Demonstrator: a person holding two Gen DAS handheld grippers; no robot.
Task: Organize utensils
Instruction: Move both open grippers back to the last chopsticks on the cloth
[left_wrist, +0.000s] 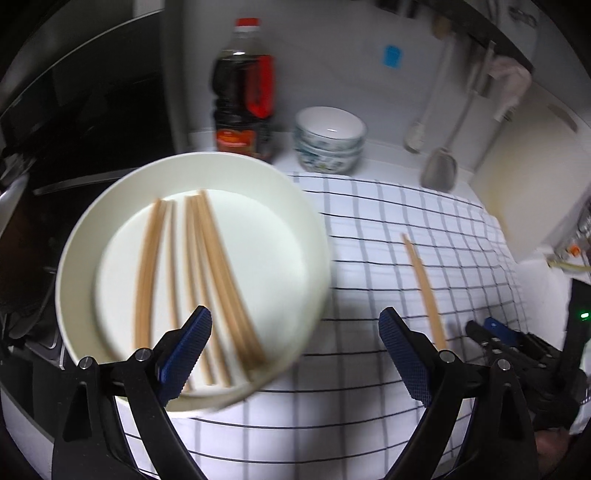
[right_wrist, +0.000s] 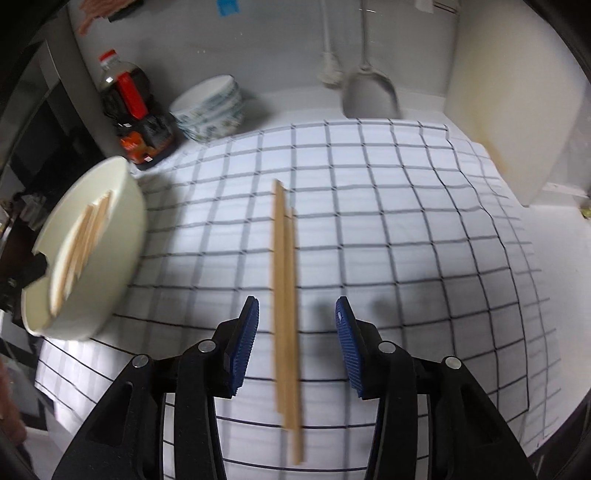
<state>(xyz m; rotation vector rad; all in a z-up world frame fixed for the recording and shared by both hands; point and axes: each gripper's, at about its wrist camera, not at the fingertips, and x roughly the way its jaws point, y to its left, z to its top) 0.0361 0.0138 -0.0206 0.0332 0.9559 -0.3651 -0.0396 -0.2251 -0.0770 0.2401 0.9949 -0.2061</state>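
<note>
Left gripper (left_wrist: 295, 325) is gaping wide, empty, beside the white bowl (left_wrist: 303, 206) holding chopsticks (left_wrist: 207, 280). Right gripper (right_wrist: 297, 314) is standing parted, pads clear of the chopstick pair (right_wrist: 284, 295) lying on the checked cloth (right_wrist: 406, 221).

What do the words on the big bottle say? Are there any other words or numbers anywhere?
Dark bottle, red and orange labels: there is print, but too blurred to read in either view.
Stacked bowls: a painted pattern only, no words.
Blue patch on the wall: no writing can be made out.
Nothing else carries readable words or numbers.
</note>
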